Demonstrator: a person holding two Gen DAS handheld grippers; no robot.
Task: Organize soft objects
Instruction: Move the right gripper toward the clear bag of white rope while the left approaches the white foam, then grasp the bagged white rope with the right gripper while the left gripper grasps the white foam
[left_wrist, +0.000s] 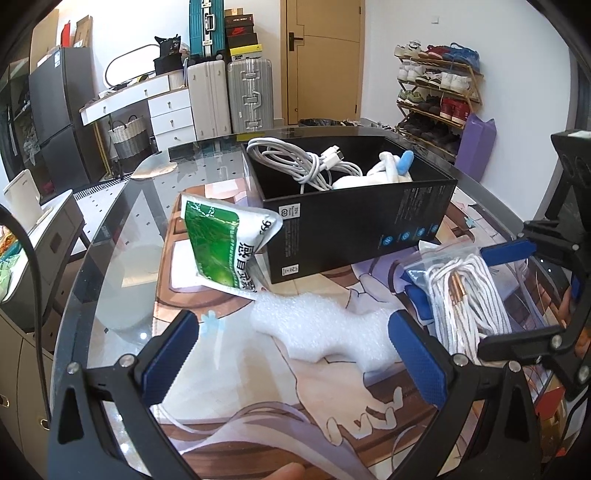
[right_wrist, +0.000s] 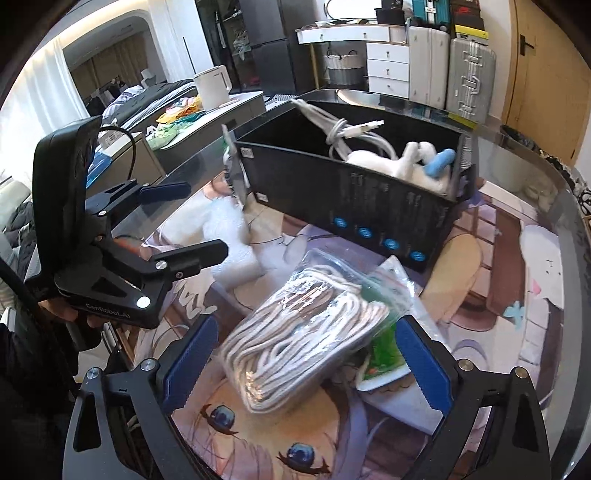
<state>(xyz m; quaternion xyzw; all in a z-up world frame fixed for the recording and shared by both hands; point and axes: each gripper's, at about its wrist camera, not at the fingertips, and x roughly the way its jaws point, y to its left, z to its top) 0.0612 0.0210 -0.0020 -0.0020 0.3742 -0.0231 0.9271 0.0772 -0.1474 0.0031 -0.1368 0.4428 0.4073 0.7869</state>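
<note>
Watching the bagged cord (right_wrist: 299, 339): white rope coil in a clear slippery bag, lying on the printed mat (right_wrist: 517, 280) between the spread fingers of the right gripper (right_wrist: 303, 358), which is open and grips nothing. From that gripper the black box (right_wrist: 369, 206) sits at about 12 o'clock, just beyond the bag, already holding a white cable bundle (right_wrist: 354, 136) and a white plush toy (right_wrist: 406, 162). Under the bag's 3 o'clock edge lies a green-printed packet (right_wrist: 384, 354), touching it. Risk one: pads closing on film only, so the bag slides or the coil sags out as it lifts. Risk two: the right-hand pad catching the packet too and dragging it along. The left gripper (left_wrist: 291, 358) is also open, straddling a white foam sheet (left_wrist: 317, 332); foam is light and springy, likely to crumple or pop free under a shallow pinch. At its 11 o'clock a green-and-white pouch (left_wrist: 225, 243) leans against the box's corner; bumping the box probably tips it over. Both grippers work close together near the box, so collision is the other thing I'd worry about.
</note>
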